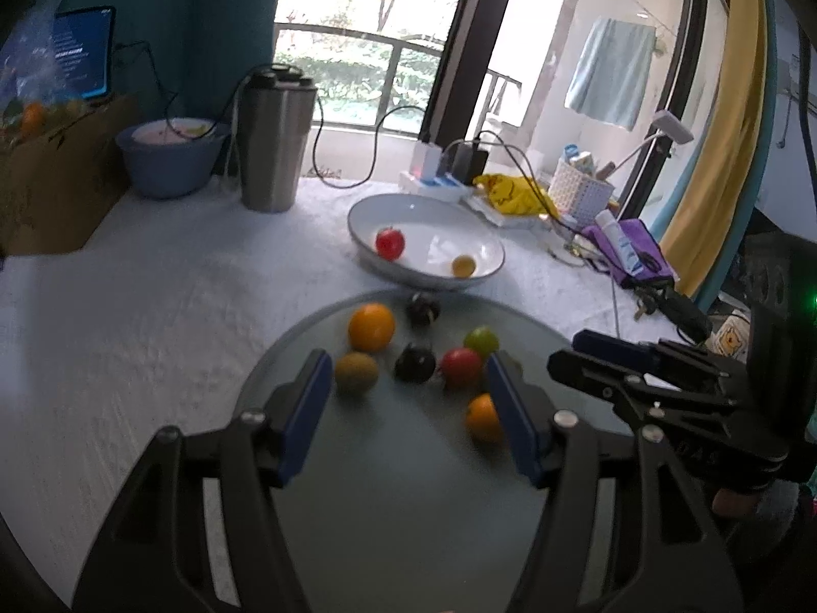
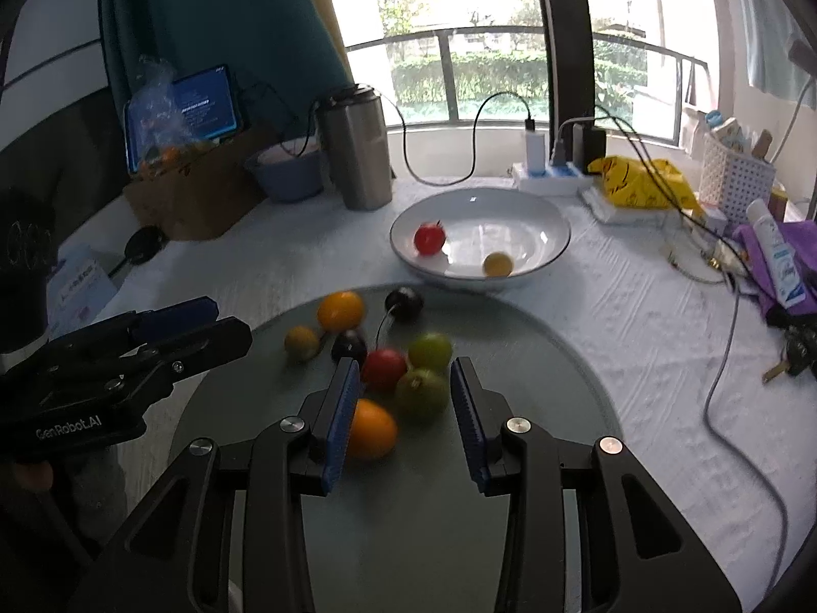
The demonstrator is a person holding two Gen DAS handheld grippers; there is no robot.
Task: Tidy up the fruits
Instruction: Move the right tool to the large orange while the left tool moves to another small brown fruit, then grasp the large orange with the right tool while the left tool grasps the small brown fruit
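Note:
A grey round tray [image 1: 408, 485] holds several fruits: a large orange [image 1: 371, 327], a brown fruit [image 1: 356, 373], two dark fruits [image 1: 414, 362], a red one [image 1: 461, 365], a green one [image 1: 481, 339] and a small orange [image 1: 482, 416]. Behind it, a white bowl [image 1: 439, 225] contains a red fruit [image 1: 390, 243] and a yellow one [image 1: 463, 265]. My left gripper [image 1: 408, 373] hovers open over the tray, pads touching nothing. My right gripper [image 2: 403, 373] is open above a green fruit [image 2: 421, 393] and the small orange [image 2: 370, 429], gripping neither.
On the white tablecloth stand a steel tumbler [image 1: 273, 143], a blue bowl [image 1: 168, 153] and a cardboard box [image 1: 56, 173]. A power strip with cables [image 2: 551, 173], a yellow bag [image 2: 638, 181], a white basket [image 2: 735, 184] and a purple cloth with a tube [image 2: 776, 250] crowd the right.

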